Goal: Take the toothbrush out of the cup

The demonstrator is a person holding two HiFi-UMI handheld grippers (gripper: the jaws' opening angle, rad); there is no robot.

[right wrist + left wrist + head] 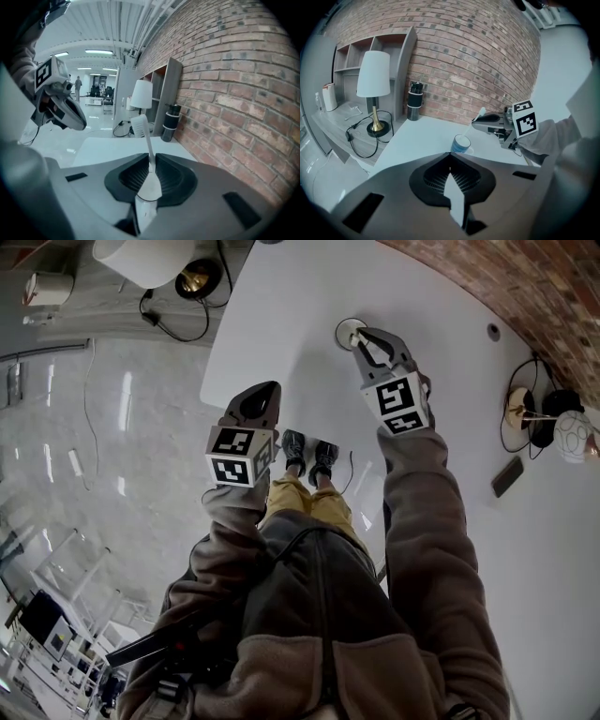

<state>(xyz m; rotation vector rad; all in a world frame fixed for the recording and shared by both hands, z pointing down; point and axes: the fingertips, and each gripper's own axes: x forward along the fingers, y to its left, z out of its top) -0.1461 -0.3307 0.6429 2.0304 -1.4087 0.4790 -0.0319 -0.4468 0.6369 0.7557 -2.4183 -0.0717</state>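
A blue-and-white cup [461, 143] stands on the white table [422, 136]; in the head view the cup [349, 330] is at the far middle. My right gripper [150, 157] is shut on the white toothbrush [149, 154], whose bristle head [139, 125] points up past the jaws. From the left gripper view the toothbrush [480, 114] slants down from the right gripper [479, 123] to the cup's mouth; I cannot tell if its end is still inside. My left gripper [267, 390] is shut and holds nothing, hovering at the table's near edge, short of the cup.
A white-shaded lamp [373, 89] with a black cable stands on a side shelf to the left. A dark tumbler [414, 101] stands at the brick wall [478, 56]. A dark flat object [507, 476] and round items [539, 418] lie at the table's right.
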